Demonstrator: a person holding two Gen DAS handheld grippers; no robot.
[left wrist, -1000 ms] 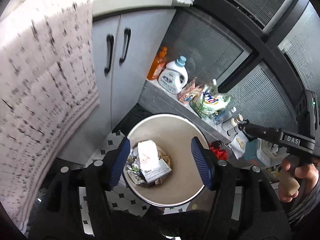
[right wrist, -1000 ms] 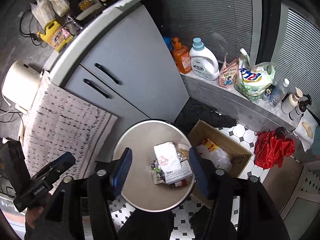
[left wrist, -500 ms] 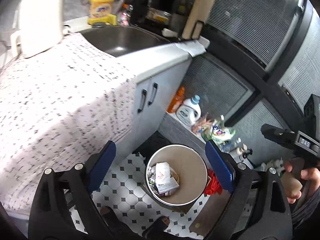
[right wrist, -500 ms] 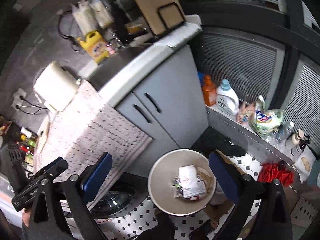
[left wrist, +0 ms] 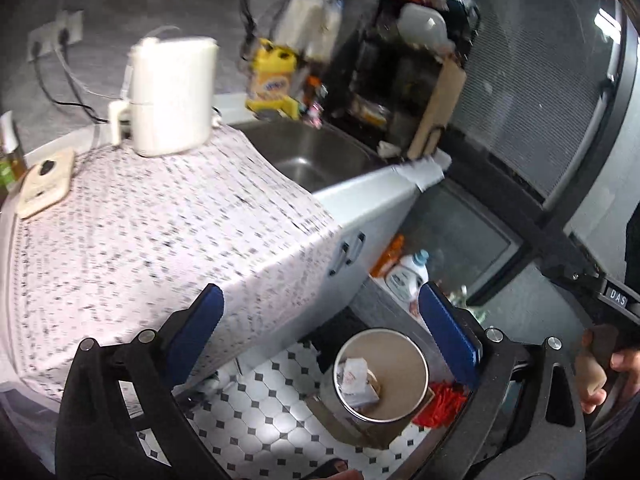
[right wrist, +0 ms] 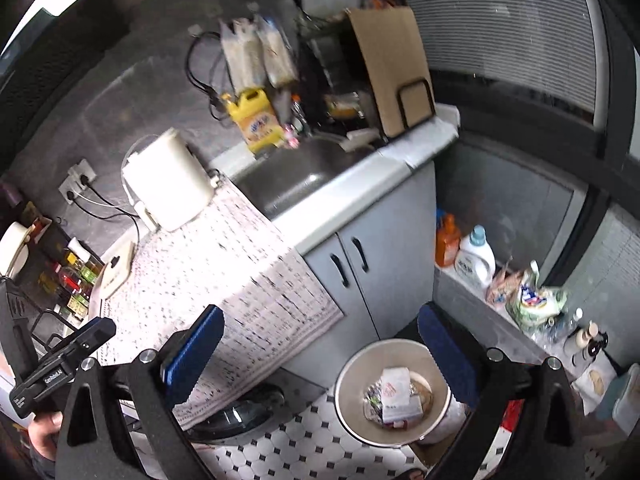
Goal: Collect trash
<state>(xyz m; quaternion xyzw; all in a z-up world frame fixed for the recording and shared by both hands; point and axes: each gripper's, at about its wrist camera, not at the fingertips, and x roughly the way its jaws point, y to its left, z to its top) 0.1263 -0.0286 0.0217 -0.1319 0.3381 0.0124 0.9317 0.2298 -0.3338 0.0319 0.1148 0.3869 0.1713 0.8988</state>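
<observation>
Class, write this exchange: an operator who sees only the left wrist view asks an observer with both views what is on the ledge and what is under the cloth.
Operator: What sits on the ledge past the white bottle? My left tongs block it.
Observer: A green and white bag, further along from the bottle.
Operator: And what is under the patterned cloth?
Observer: A round dark door, low near the floor, below the cloth's hanging edge.
</observation>
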